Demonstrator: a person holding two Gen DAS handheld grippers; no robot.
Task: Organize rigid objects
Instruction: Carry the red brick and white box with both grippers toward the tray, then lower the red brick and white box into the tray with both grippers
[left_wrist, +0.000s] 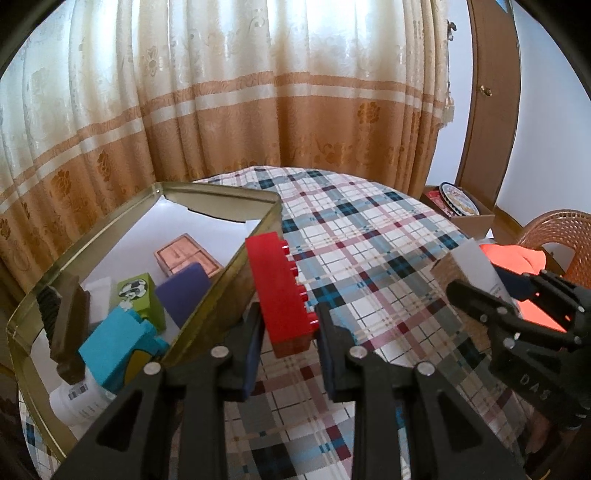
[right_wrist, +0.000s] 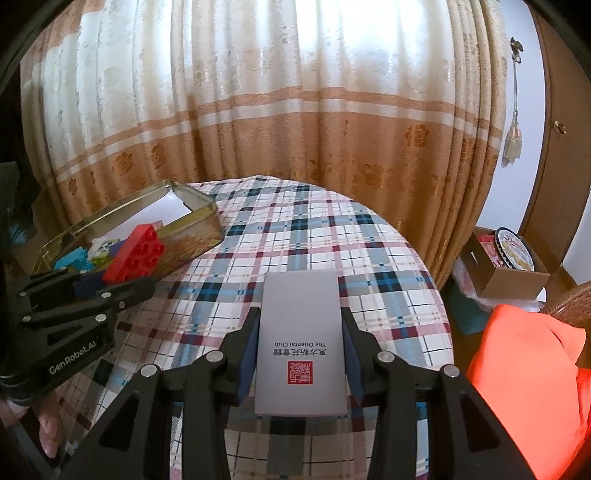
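left tongs (left_wrist: 288, 325) clamp red brick (left_wrist: 280, 291); right tongs (right_wrist: 299, 347) clamp grey box (right_wrist: 301, 343)

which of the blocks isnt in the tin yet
The red studded block, clamped in the left gripper just outside the tin; the purple, green and blue blocks lie inside.

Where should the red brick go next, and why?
Probably a little further left, over the gold tin, then let go. The left tongs are shut on the red brick, which hangs just outside the tin's near wall. Other blocks already lie inside, so it likely belongs there. The right tongs hold a grey box.
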